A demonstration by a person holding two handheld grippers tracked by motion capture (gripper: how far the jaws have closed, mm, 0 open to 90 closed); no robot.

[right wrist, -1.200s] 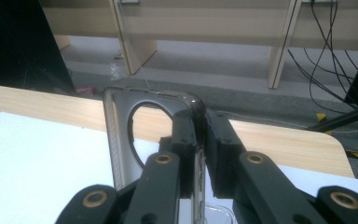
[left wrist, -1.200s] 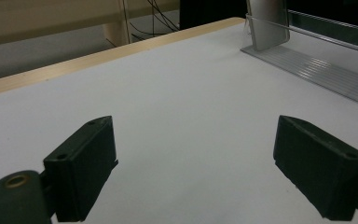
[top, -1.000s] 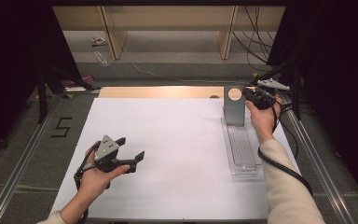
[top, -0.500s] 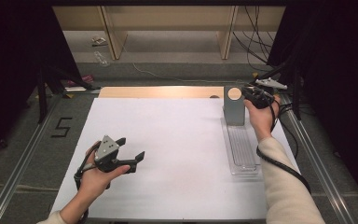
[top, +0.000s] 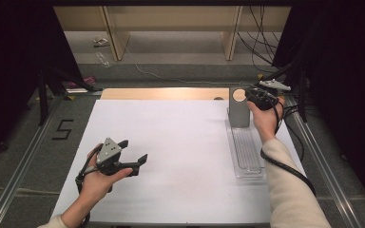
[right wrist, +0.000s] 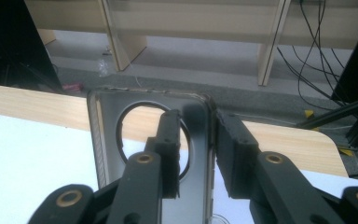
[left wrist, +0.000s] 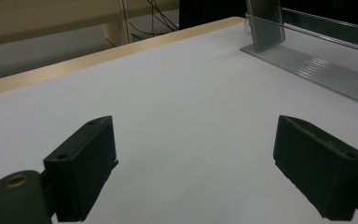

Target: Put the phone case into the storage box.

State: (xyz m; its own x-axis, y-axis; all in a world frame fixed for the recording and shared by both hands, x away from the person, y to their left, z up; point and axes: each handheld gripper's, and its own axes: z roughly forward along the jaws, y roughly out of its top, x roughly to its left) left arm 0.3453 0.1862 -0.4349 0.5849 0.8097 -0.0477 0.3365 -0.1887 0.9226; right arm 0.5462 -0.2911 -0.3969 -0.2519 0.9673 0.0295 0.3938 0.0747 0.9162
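The grey flat plate with a round hole (right wrist: 149, 140) has its lower part hidden behind the black jaws. In the left gripper view the clear ribbed plastic tray (left wrist: 317, 70) is cut off by the right edge.

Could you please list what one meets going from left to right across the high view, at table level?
Left claw → bare white table top → upright grey plate with a round hole standing at the far end of the clear tray → right claw.

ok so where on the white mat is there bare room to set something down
The middle of the white mat is bare, between the left gripper and the clear tray. So is the far left part, up to the wooden edge. It is crowded far right, where the right gripper straddles the grey plate.
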